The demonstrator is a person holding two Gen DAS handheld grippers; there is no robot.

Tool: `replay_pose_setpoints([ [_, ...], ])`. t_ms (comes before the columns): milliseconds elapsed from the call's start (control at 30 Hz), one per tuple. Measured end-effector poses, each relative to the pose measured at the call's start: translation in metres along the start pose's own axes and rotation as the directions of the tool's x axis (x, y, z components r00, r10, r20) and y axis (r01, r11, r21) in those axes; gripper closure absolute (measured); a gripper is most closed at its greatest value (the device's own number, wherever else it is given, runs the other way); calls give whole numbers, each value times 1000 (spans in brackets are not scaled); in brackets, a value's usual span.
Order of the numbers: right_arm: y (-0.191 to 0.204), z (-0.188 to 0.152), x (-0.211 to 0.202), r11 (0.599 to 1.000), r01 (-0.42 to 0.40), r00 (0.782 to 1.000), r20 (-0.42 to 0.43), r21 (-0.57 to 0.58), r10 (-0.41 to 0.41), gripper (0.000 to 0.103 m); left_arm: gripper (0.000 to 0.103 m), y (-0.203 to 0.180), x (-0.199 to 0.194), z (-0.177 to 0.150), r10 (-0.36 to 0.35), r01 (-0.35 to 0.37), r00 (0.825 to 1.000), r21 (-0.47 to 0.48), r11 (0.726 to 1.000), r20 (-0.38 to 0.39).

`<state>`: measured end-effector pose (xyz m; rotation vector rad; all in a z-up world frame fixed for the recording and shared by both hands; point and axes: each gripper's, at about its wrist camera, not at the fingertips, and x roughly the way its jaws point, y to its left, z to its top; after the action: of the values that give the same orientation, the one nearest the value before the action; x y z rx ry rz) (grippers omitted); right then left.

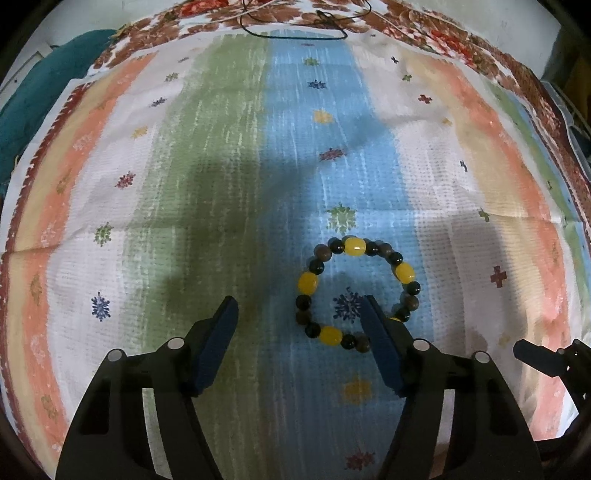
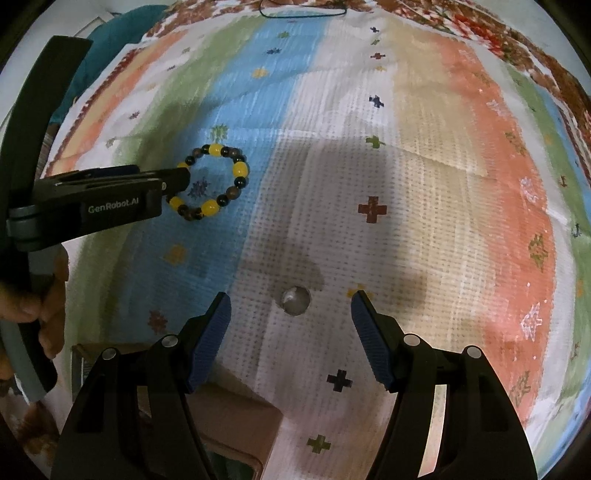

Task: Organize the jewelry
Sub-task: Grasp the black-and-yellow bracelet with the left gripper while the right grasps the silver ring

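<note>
Nearest to you in the right wrist view, your right gripper (image 2: 290,299) stands with its fingers (image 2: 210,339) well apart and nothing pressed between them. The small clear ring-like piece (image 2: 295,300) sits on the cloth at twelve o'clock from them, almost centred in the gap, touching neither pad; it is too small and blurred to say whether it is a ring or a bead. In the left wrist view, your left gripper (image 1: 299,306) is also spread wide and holds nothing. The beaded bracelet (image 1: 357,291), dark beads with yellow ones between, lies flat as a closed loop at about one o'clock from the midpoint of those fingers. The right-hand finger (image 1: 380,343) crosses over the loop's near side, its tip above the open middle of the loop, while the other finger stands clear on the green stripe at about nine o'clock from the bracelet. A closed loop has no long axis, so what counts is that one bead strand sits between the two fingers; whether the pad touches the beads I cannot tell. Farther off, the striped cloth (image 1: 221,147) covers the worktop, with a thin dark cord (image 1: 295,36) at twelve o'clock near its far edge. By my judgement the left hand is the nearer to the bracelet, the right to the small piece.
</note>
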<state>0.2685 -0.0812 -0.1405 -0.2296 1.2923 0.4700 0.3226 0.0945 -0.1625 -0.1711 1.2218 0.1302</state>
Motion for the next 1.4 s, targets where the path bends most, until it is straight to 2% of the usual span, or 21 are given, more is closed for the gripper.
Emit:
replay_pose_setpoints([
  [33, 1, 1, 3, 1000, -1, 1000, -8, -1, 1, 43, 39, 0, 2, -1, 2, -2, 1000, -1, 1000, -4],
  [267, 3, 1, 14, 1000, 1, 999, -38, -10, -2, 48, 48, -1, 8, 0, 3, -3, 1000, 6, 1000, -11],
  [333, 4, 0, 17, 1000, 4, 999, -42, -13, -5, 50, 59, -1, 12, 1, 9, -9, 1000, -9, 1000, -26],
  [467, 4, 0, 21, 1000, 9, 999, -39, -17, -10, 58, 73, -2, 17, 2, 28, -28, 999, 2, 1000, -30],
  [533, 4, 1, 22, 1000, 5, 999, -38, -20, -6, 66, 87, -3, 18, 3, 34, -34, 999, 8, 999, -30],
  [567, 4, 2, 23, 1000, 2, 999, -39, -15, -3, 70, 90, -3, 19, 3, 34, -34, 999, 12, 999, -32],
  [600, 4, 3, 24, 1000, 0, 999, -39, -10, 0, 78, 93, -2, 19, 2, 36, -35, 999, 16, 999, -34],
  [633, 3, 3, 24, 1000, -7, 999, -42, -6, 7, 83, 93, -2, 19, 2, 33, -33, 999, 21, 999, -33],
  [667, 3, 3, 24, 1000, -15, 999, -43, -4, 15, 83, 93, -1, 19, 2, 33, -32, 999, 25, 999, -33],
  [900, -2, 2, 21, 999, -48, 998, -31, 22, 48, 84, 94, 0, 9, -3, 34, -34, 999, 13, 999, -26],
  [1100, -7, -3, 2, 999, -39, 999, 4, 14, 39, 84, 94, -5, -18, -9, 13, -13, 1000, 5, 1000, 20],
  [1400, -2, -16, -33, 999, -41, 997, 68, 1, 40, 83, 94, -23, -58, -21, -18, 14, 996, 46, 999, 87],
])
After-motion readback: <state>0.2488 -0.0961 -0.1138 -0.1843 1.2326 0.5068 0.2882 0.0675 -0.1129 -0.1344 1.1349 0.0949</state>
